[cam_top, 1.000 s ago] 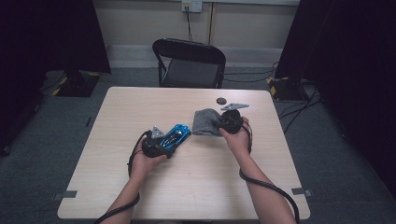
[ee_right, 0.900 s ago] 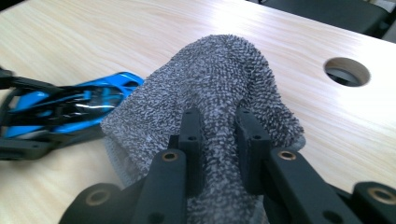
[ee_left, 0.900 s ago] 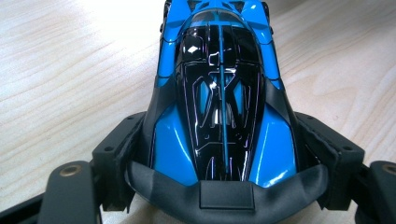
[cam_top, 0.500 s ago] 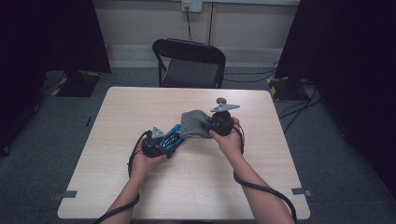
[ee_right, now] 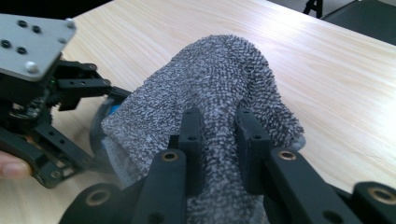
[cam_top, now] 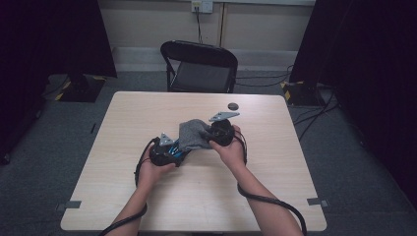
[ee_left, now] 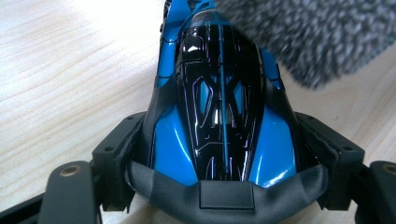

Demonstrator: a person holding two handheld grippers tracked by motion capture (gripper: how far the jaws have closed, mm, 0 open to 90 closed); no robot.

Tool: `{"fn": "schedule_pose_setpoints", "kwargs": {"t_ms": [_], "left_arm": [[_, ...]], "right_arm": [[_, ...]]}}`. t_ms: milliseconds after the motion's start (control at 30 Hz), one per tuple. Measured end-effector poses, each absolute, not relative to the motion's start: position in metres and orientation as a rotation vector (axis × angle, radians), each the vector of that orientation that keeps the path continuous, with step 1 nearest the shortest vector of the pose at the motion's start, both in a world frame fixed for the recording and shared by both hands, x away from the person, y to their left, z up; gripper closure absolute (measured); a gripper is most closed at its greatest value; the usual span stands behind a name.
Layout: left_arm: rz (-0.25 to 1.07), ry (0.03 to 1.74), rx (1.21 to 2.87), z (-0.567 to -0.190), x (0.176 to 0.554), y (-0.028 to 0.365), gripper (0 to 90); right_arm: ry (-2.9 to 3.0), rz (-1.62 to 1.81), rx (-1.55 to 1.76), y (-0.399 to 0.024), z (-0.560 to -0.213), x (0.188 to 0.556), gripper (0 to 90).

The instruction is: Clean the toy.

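Grey cloth (cam_top: 193,133) arriving over the blue car (ee_left: 222,100).
Right gripper (ee_right: 218,135), clamped on the cloth, has been carrying it leftward; left gripper (ee_left: 224,186) is gripping the car, so wiping looks imminent.

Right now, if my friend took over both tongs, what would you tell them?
Left tongs: closed on the sides of the blue toy car, holding it on the table.
Right tongs: shut on the grey cloth, which hangs over the car's front end.
Done: car gripped, cloth picked up and brought to the car.
Left: probably wipe the car with the cloth; keep the left hand steady while rubbing.
A small dark round thing lies near the table's far edge, untouched.
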State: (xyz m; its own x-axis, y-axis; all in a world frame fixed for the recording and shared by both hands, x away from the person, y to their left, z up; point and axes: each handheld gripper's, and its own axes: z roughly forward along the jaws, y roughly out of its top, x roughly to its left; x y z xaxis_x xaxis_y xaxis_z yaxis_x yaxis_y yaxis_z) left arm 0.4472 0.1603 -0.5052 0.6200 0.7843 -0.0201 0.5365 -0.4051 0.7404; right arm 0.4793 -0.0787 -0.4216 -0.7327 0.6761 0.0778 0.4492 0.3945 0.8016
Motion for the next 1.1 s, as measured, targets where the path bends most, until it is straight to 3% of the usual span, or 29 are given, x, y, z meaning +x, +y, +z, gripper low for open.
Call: {"fn": "schedule_pose_setpoints", "kwargs": {"t_ms": [633,1100], "left_arm": [[0.433,1.031,2.111,-0.505,0.447,0.160,24.3],[0.433,1.030,2.111,-0.505,0.447,0.160,24.3]], "right_arm": [[2.511,1.226,0.885,-0.030,-0.438,0.465,75.0],[2.516,1.137,0.914,-0.021,-0.458,0.475,74.9]]}}
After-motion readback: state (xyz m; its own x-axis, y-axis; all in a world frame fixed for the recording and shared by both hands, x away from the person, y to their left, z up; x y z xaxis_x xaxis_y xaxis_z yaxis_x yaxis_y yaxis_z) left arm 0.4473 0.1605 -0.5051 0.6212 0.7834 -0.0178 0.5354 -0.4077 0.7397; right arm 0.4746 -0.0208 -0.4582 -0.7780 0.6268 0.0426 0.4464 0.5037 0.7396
